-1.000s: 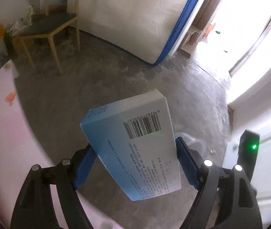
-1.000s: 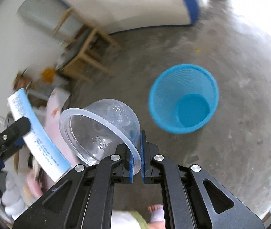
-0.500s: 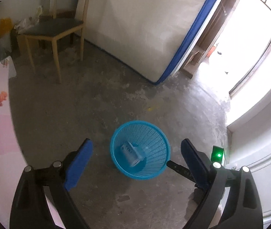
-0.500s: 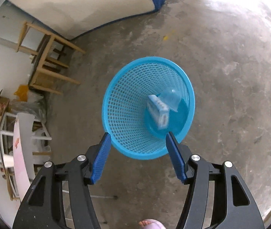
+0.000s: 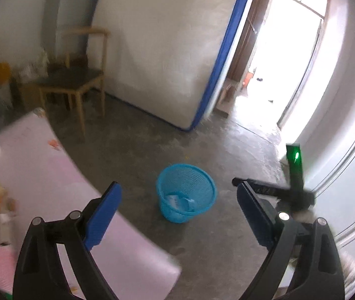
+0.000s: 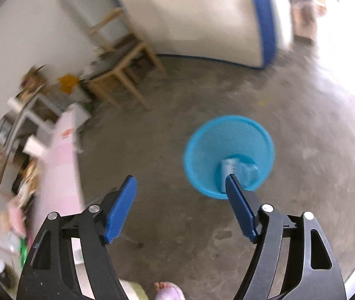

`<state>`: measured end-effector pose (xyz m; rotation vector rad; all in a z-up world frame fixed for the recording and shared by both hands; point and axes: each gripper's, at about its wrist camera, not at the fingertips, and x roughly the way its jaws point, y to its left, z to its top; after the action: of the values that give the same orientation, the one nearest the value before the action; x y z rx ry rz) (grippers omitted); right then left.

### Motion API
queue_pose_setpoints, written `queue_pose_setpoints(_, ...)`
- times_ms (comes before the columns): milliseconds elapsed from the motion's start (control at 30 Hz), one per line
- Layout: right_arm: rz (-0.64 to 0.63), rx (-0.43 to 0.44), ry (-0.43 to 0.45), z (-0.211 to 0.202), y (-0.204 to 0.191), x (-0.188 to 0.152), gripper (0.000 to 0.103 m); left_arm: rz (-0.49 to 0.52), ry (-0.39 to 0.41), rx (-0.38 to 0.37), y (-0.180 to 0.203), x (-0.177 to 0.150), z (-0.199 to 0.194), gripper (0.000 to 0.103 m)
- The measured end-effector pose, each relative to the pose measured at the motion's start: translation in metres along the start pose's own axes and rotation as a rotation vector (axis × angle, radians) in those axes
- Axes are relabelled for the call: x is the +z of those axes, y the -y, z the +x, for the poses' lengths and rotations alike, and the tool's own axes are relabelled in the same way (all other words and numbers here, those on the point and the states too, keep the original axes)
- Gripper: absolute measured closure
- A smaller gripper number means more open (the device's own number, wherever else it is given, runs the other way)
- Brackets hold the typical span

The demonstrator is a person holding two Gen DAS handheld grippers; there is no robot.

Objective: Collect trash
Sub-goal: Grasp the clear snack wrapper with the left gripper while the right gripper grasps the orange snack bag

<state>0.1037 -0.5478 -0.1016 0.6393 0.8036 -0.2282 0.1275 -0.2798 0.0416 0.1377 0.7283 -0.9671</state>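
A blue mesh basket stands on the concrete floor. In it lie a blue-and-white box and a clear plastic cup, seen blurred in the right wrist view as the box and the cup. My left gripper hangs wide open above and short of the basket, with nothing between its pads. My right gripper holds nothing and its jaws are opening. Its right pad overlaps the basket's near rim in the picture.
A pink-covered table with clutter lies to the left. A wooden chair and a leaning mattress stand behind the basket, and a bright doorway is at the right. A person's foot shows at the bottom.
The left gripper let go of the box and the right gripper let go of the cup; both now lie in the basket. Both grippers opened and drew back from it.
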Motion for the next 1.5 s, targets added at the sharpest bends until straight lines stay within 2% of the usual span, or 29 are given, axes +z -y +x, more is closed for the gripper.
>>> queue_pose_setpoints(100,-0.043,0.108,-0.036,-0.001,-0.036,0.007,0.027,0.081,0.079,0.113,-0.009,-0.016,-0.050,0.012)
queue_pose_setpoints(200,-0.081,0.190,-0.072,0.004,-0.074,0.011,0.027,0.096,0.100,0.223,-0.030,-0.029,-0.088,0.012)
queue_pose_setpoints(300,-0.116,0.260,-0.109,0.012,-0.108,0.010,0.027,0.041,0.106,0.307,-0.060,-0.037,-0.121,0.012)
queue_pose_setpoints(400,-0.151,0.317,-0.150,0.020,-0.145,0.008,0.027,-0.065,0.124,0.389,-0.103,-0.048,-0.164,0.012)
queue_pose_setpoints(533,-0.187,0.373,-0.214,0.029,-0.188,0.003,0.027,-0.236,0.161,0.431,-0.155,-0.062,-0.212,0.012)
queue_pose_setpoints(700,-0.245,0.426,-0.302,0.045,-0.241,-0.005,0.027,-0.506,0.203,0.392,-0.229,-0.092,-0.263,0.012)
queue_pose_setpoints(833,-0.268,0.445,-0.360,0.064,-0.278,-0.010,0.027,-0.767,0.176,0.257,-0.296,-0.119,-0.270,0.012)
queue_pose_setpoints(933,-0.282,0.449,-0.396,0.083,-0.305,-0.010,0.027,-0.900,0.144,0.188,-0.340,-0.128,-0.261,0.012)
queue_pose_setpoints(1033,-0.277,0.448,-0.438,0.105,-0.325,-0.007,0.027,-0.978,0.115,0.192,-0.382,-0.133,-0.250,0.013)
queue_pose_setpoints(1167,-0.222,0.428,-0.507,0.148,-0.351,-0.001,0.027,-1.049,0.055,0.132,-0.433,-0.135,-0.229,0.014)
queue_pose_setpoints(1367,-0.099,0.380,-0.642,0.214,-0.369,0.001,0.029,-1.112,-0.089,0.105,-0.475,-0.147,-0.194,0.017)
queue_pose_setpoints(1500,-0.027,0.355,-0.715,0.242,-0.370,-0.003,0.031,-1.179,-0.122,0.057,-0.488,-0.160,-0.180,0.023)
